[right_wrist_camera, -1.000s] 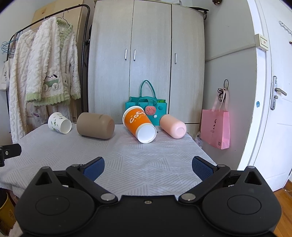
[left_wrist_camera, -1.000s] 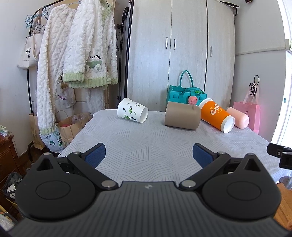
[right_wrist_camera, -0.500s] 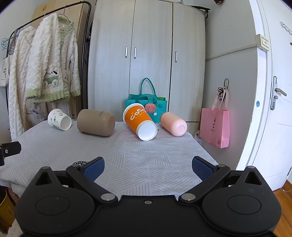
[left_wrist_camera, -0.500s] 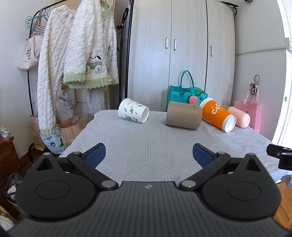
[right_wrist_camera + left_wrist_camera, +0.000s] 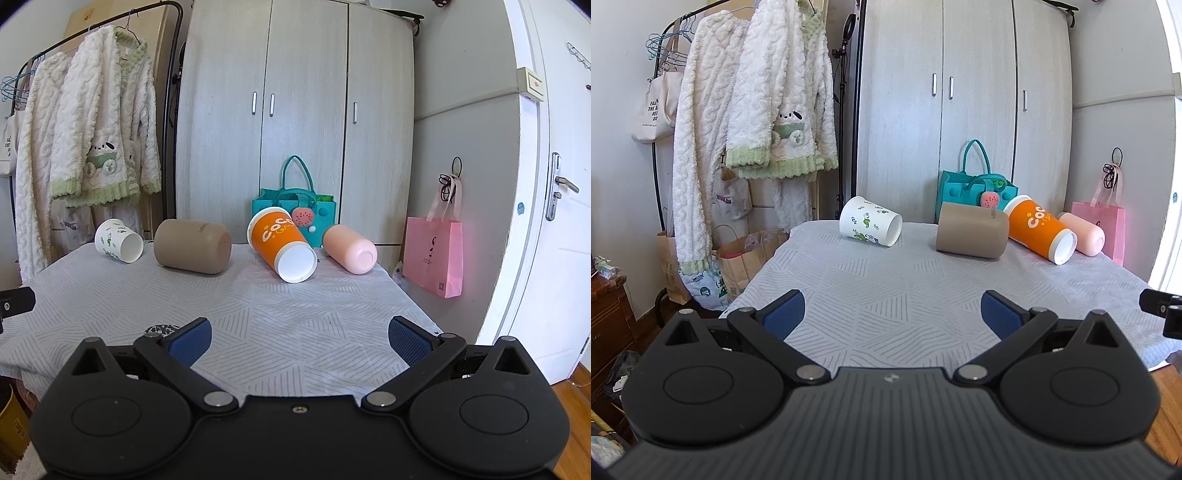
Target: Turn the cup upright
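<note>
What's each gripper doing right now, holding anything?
Left gripper: open, holding nothing, above the table's near edge.
Right gripper: open, holding nothing, well short of the cups.

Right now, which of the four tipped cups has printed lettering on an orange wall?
The orange cup, third from the left, lying between the tan cup and the pink cup. The white leaf-print cup lies at the far left.

both views are bright and sharp, lit by daylight. in the left wrist view the light blows out to white at the right edge, beside the pink bag (image 5: 1105, 228). the cups (image 5: 281, 244) cast soft, faint shadows on the cloth (image 5: 258, 317). fisheye lenses bow the wardrobe (image 5: 299, 122) and door (image 5: 546, 192) outward, and the corners go dark. the wardrobe doors carry a mild sheen.
</note>
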Demonstrator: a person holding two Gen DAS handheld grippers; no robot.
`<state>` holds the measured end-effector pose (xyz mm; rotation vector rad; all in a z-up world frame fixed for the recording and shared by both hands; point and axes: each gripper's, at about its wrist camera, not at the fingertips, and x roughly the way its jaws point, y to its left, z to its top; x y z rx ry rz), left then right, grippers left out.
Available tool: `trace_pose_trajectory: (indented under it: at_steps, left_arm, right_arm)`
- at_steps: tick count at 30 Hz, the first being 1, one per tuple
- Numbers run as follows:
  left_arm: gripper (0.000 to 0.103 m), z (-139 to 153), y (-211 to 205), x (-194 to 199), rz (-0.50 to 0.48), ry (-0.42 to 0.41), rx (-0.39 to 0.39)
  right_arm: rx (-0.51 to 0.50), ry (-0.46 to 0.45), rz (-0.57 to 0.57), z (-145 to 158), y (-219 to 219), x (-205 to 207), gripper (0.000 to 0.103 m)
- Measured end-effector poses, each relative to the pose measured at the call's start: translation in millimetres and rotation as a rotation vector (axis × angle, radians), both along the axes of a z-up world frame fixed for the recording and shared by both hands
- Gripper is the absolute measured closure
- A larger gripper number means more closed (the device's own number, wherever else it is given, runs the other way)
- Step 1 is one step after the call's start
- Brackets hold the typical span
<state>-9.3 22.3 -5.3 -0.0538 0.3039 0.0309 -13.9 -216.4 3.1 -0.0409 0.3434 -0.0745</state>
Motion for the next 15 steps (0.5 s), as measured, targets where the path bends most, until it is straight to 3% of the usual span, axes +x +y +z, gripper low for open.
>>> trace_pose_trajectory:
  at_steps: [15]
  left_arm:
    - [0.000, -1.0, -3.0, 2.8, -0.012, 0.057, 0.004]
  right_arm:
    - [0.000, 0.015, 0.012, -1.9, -0.6, 3.0, 0.000]
